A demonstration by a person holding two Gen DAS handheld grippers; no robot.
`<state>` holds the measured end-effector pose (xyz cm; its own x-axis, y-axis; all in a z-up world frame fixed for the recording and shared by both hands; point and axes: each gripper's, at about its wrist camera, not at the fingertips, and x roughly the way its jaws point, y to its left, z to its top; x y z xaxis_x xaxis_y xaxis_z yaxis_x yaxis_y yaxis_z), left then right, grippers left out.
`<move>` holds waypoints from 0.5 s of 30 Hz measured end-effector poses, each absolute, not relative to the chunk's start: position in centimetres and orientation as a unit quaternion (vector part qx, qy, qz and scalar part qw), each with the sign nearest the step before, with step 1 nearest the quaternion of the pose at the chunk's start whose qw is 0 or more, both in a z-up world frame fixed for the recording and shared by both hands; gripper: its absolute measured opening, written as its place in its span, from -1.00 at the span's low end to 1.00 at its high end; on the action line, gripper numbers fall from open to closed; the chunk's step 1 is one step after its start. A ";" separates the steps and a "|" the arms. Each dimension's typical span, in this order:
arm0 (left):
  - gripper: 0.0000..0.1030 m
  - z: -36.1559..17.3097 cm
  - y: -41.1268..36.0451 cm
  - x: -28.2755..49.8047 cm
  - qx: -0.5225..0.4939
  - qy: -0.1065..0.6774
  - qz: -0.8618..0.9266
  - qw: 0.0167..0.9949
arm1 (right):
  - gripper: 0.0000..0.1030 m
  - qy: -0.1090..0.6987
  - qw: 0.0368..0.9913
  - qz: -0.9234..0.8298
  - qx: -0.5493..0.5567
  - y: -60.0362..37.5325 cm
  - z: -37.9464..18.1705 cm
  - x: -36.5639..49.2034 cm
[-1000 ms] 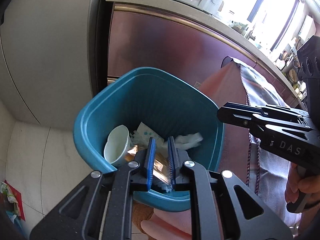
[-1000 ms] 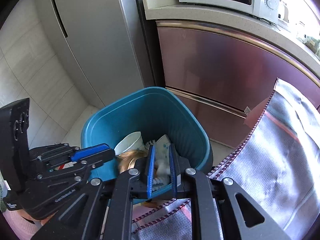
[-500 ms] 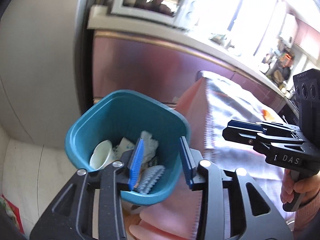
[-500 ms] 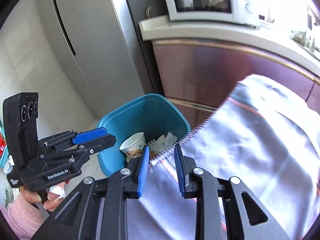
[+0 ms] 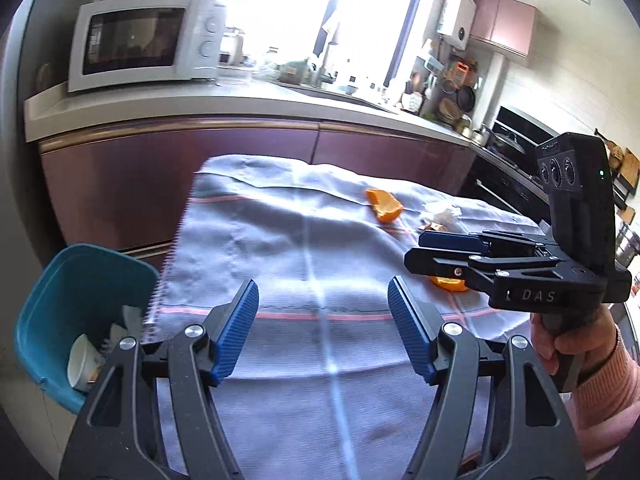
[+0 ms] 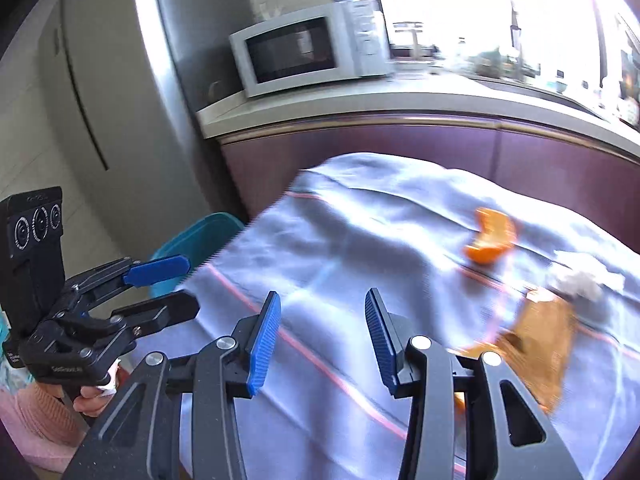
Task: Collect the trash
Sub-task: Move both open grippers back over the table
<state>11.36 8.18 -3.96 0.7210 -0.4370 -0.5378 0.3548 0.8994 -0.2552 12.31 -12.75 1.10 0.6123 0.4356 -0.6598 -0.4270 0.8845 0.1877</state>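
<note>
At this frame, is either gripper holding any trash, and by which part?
Nothing is held. The left gripper and the right gripper are both open over the tablecloth, with only cloth showing between their fingers.

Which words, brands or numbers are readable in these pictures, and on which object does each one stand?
"DAS": white letters on the side of the right gripper, seen from the left wrist view.
Small white print on the side of the left gripper, in the right wrist view: too blurred to read.
Markings beside the microwave dials: too small to read.
</note>
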 end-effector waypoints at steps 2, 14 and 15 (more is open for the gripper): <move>0.29 -4.1 5.6 11.7 -0.061 0.314 -0.235 0.918 | -0.19 0.371 0.903 0.217 0.016 -15.2 0.9 12.3; 0.27 -6.9 -4.9 15.0 -0.047 0.377 -0.302 0.874 | -0.19 0.374 0.918 0.122 0.057 -25.7 -0.8 13.2; 0.27 -7.1 -5.4 15.4 -0.049 0.380 -0.304 0.872 | -0.19 0.375 0.918 0.117 0.058 -26.2 -1.0 13.3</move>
